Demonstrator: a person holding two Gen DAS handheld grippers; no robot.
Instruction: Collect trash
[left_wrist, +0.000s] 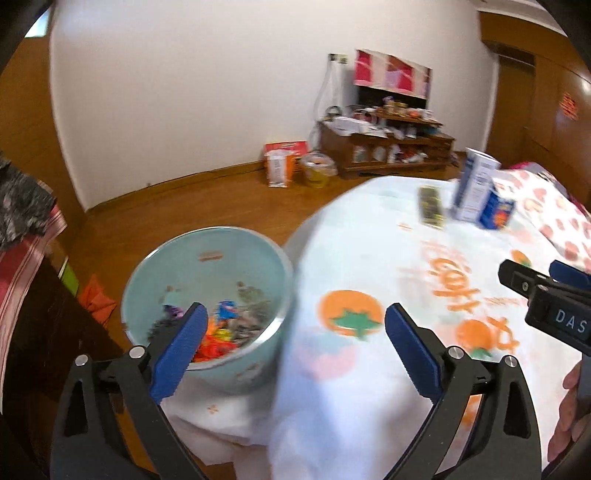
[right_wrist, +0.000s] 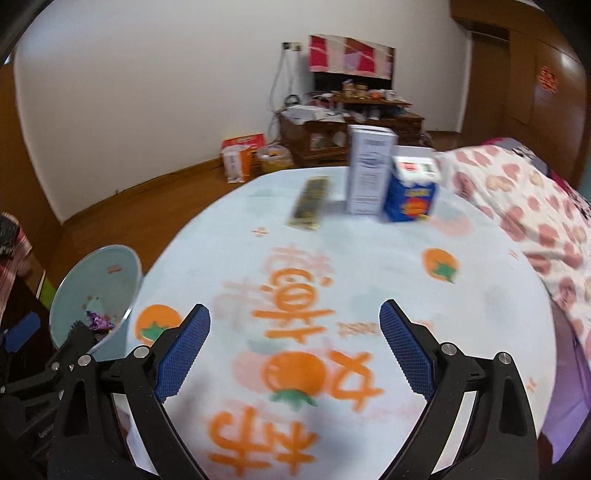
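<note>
Left wrist view: left gripper wide open, empty; trash bin just ahead-left. Right gripper likewise open, empty.

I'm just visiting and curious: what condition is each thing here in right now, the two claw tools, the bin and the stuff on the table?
left gripper: open, holding nothing.
right gripper: open, holding nothing.
bin: upright on the floor beside the table, wrappers inside, not full.
tall white carton: standing on the table.
blue carton: standing beside the white one.
dark flat packet: lying flat.
tablecloth: spread over the table.
</note>
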